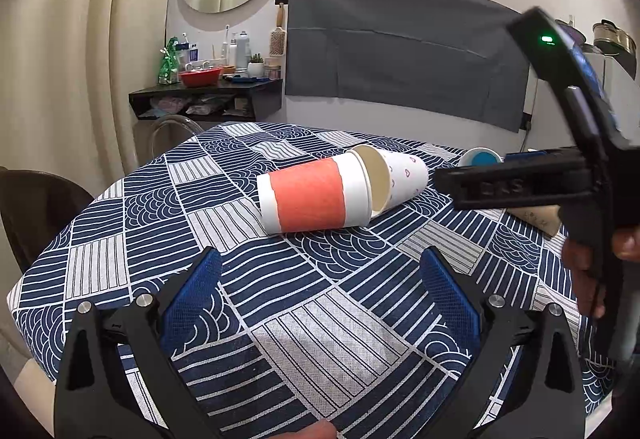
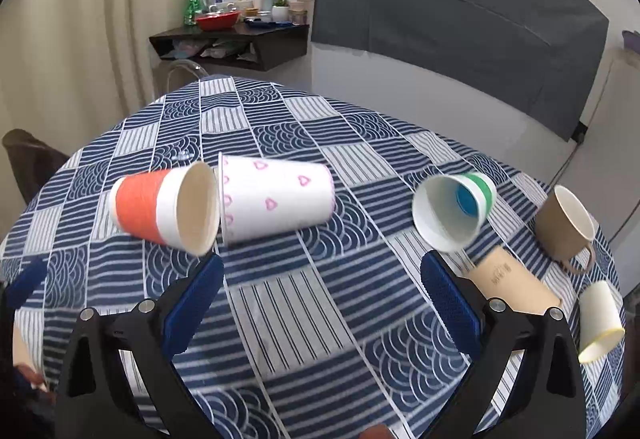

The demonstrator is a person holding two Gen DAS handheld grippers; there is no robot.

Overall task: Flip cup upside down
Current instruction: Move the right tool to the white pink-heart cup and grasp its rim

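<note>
Right wrist view: orange cup lies on its side on the tablecloth, rim touching the heart cup; green cup and brown mug stand apart rightward. Both the right gripper and left gripper are spread wide, holding nothing

1. The counter is covered in matt woven cloth, printed navy and white.
2. Ahead of the right tool, the orange-banded cup and heart-printed cup appear to be matt paper.
3. The tool's pads are faced in textured blue rubber, held by matt black plastic with bright metal bolts.
</note>
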